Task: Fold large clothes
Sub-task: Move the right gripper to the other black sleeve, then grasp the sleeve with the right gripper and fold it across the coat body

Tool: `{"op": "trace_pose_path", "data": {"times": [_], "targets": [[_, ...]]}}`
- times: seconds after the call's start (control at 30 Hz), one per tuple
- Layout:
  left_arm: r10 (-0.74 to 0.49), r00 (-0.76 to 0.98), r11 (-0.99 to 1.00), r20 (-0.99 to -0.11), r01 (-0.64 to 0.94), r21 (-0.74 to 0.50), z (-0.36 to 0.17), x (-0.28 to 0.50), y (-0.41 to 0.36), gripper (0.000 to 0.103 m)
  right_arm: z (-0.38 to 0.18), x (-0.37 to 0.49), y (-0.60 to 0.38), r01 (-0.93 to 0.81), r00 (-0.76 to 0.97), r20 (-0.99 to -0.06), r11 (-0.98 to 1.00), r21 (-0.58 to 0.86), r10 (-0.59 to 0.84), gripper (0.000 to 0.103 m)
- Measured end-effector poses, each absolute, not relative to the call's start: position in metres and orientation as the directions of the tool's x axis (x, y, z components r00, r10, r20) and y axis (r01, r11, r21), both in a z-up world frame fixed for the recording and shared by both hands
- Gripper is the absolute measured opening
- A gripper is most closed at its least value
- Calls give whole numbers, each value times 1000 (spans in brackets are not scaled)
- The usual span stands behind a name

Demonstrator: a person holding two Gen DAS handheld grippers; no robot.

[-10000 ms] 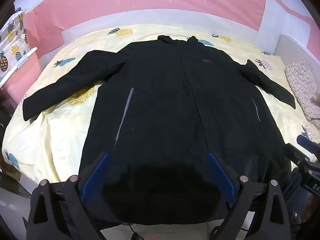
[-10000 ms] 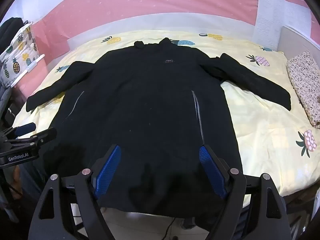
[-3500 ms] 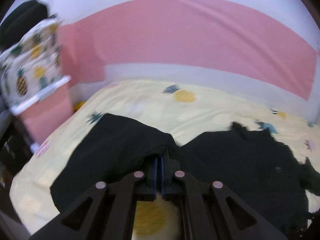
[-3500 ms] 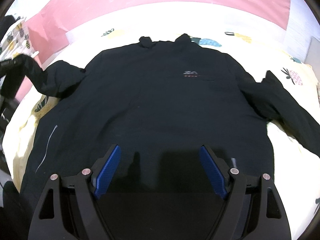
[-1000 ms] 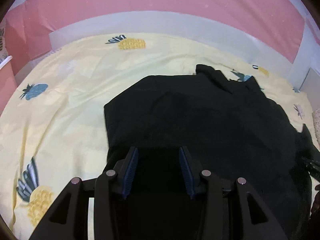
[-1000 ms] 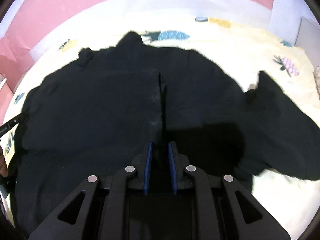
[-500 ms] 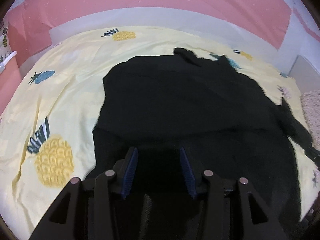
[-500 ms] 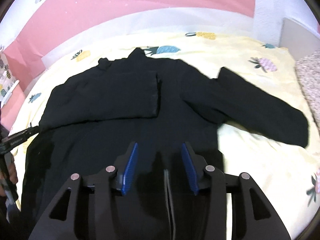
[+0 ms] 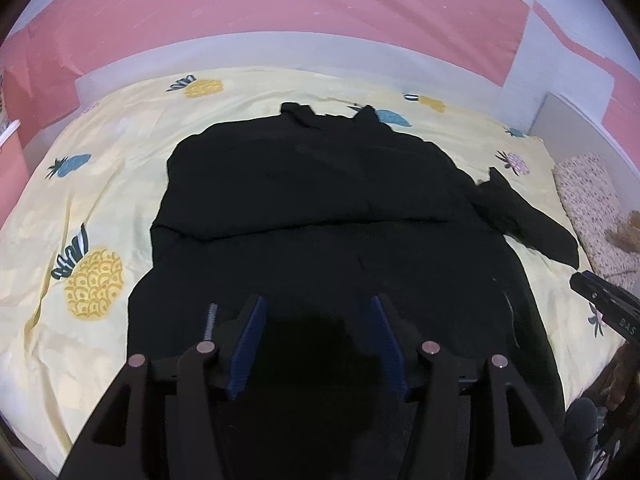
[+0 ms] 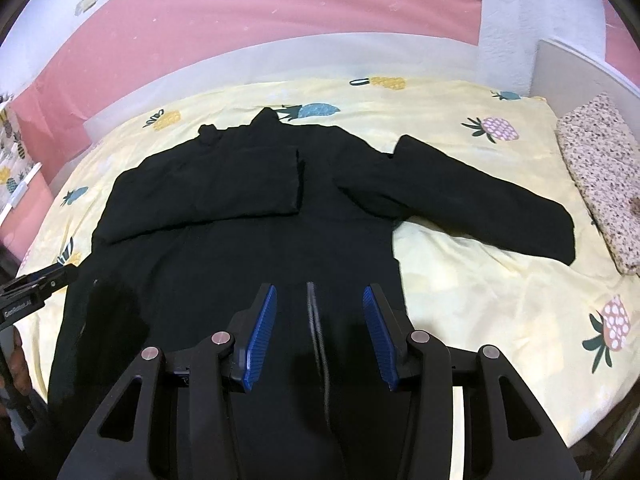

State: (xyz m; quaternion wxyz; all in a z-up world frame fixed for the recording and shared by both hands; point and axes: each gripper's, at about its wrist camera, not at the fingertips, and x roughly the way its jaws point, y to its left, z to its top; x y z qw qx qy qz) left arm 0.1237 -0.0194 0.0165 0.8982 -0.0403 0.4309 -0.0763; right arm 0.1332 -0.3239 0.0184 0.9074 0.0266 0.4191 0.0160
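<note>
A pink wall (image 10: 248, 12) with a pale band along its foot backs the scene, filling the 12 o'clock part of both views. Below it a bed covered by a yellow sheet (image 9: 128, 152) printed with pineapples spreads across nearly the whole frame.

On the sheet lies the black coat (image 10: 240, 216), front up, collar toward 12 o'clock and hem toward 6 o'clock, taking up the middle of the bed. One sleeve is folded flat across the chest (image 10: 216, 188), its cuff edge ending near the centre line of the garment. The other sleeve (image 10: 480, 204) lies stretched out on the sheet toward 3 o'clock in the right wrist view. A grey zipper line (image 10: 314, 320) runs down the lower front toward 6 o'clock.

At 3 o'clock along the bed edge sits a speckled cushion (image 10: 596, 168).

The right gripper (image 10: 320, 328) hangs over the lower front of the coat with its blue pads (image 10: 258, 340) spread apart and nothing between them. The left gripper (image 9: 318, 344) likewise sits above the hem area, fingers parted, pads (image 9: 248, 344) empty. Each tool's tip shows at the edge of the other's view, at 9 o'clock and 3 o'clock.
</note>
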Motion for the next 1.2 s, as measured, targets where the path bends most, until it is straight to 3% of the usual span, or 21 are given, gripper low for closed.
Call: {"op": "trace_pose_path", "data": {"times": [0.6,0.9,1.2], "targets": [[-174,581,984,-795,138,-114,-5,143,-47,58,-12,145,-377,94,621,-784,992,90,12,46],[-151,567,987,-810,132,-92,-24,169,-49,58,-50,171,-458,258,575,-817,956,141,-35,61],[-132,556,990,-821,118,-79,-42,189,-45,58,-78,195,-563,465,554,-831,849,250,-59,61]]}}
